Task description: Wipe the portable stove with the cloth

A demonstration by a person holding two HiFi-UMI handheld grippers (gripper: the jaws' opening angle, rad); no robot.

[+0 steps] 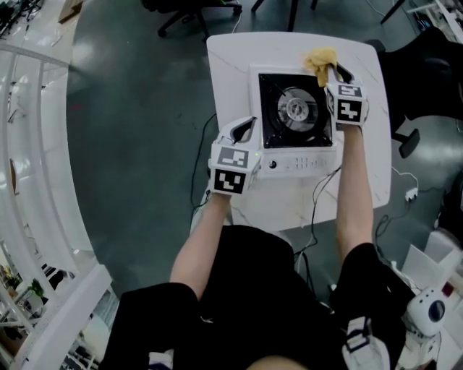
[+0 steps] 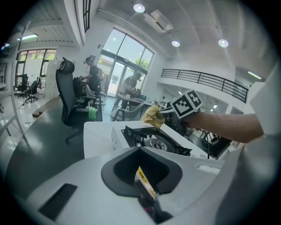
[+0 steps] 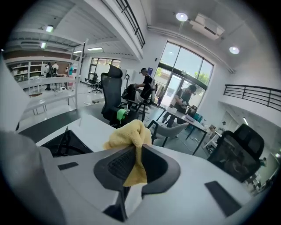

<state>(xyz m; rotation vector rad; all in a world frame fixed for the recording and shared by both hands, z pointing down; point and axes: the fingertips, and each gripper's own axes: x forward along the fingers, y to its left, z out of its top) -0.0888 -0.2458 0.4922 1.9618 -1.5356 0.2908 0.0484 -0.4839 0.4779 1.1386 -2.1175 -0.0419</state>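
Note:
The portable stove [image 1: 296,108], white with a black top and a round burner, sits on a white table [image 1: 231,72]. My right gripper [image 1: 334,72] is over the stove's far right corner, shut on a bunched yellow cloth [image 1: 320,59]. In the right gripper view the cloth [image 3: 127,134] bulges out beyond the jaws and hangs down between them, with the stove's black top [image 3: 66,143] at lower left. My left gripper [image 1: 247,130] is at the stove's left front edge, shut with nothing in it. The left gripper view shows the stove [image 2: 151,140] just ahead and the cloth [image 2: 153,115] beyond.
Cables [image 1: 325,181] trail off the table's near edge toward the floor. Office chairs [image 1: 195,11] stand beyond the table's far side, and another chair [image 1: 419,72] is at the right. A white railing [image 1: 36,144] runs along the left.

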